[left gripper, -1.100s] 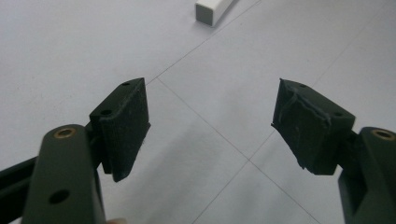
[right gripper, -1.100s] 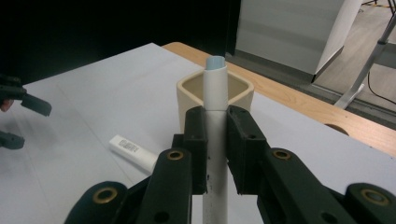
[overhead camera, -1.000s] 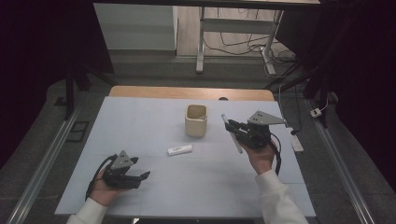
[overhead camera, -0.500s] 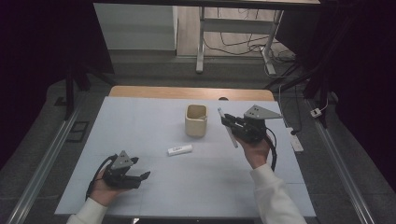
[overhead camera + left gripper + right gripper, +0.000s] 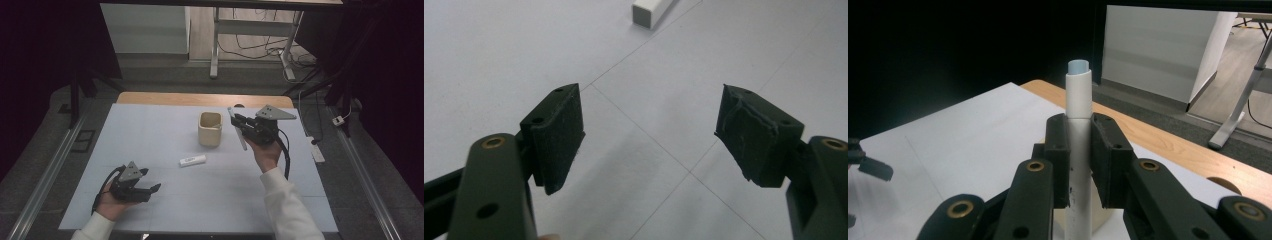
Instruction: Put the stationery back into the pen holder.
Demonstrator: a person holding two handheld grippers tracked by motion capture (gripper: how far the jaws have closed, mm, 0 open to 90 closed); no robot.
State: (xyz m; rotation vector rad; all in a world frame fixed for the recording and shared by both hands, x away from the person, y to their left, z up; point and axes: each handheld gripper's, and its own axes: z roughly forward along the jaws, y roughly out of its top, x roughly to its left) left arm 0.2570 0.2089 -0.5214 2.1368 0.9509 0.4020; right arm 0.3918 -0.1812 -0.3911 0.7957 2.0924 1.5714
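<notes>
Hidden and cut-off parts

The pen's [image 5: 1079, 150] lower end runs off the right gripper view's bottom edge; the cup [image 5: 1108, 215] sits mostly behind the jaws; the white block [image 5: 651, 11] is cropped at top.

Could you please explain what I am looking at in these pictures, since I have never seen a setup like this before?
There is no robot here: a person sits at a white table and holds a hand-operated two-jaw gripper in each hand. The high view comes from a fixed camera above the table, looking down. The other two pictures come from small cameras riding on each gripper, looking along its black jaws.

On the table stand a cream square cup and, nearer the person, a small white cap-like piece.

The left gripper rests low near the table's front edge with its jaws open and nothing between them. The right gripper is raised beside the cup and is shut on a white marker-like stick with a pale blue tip.
</notes>
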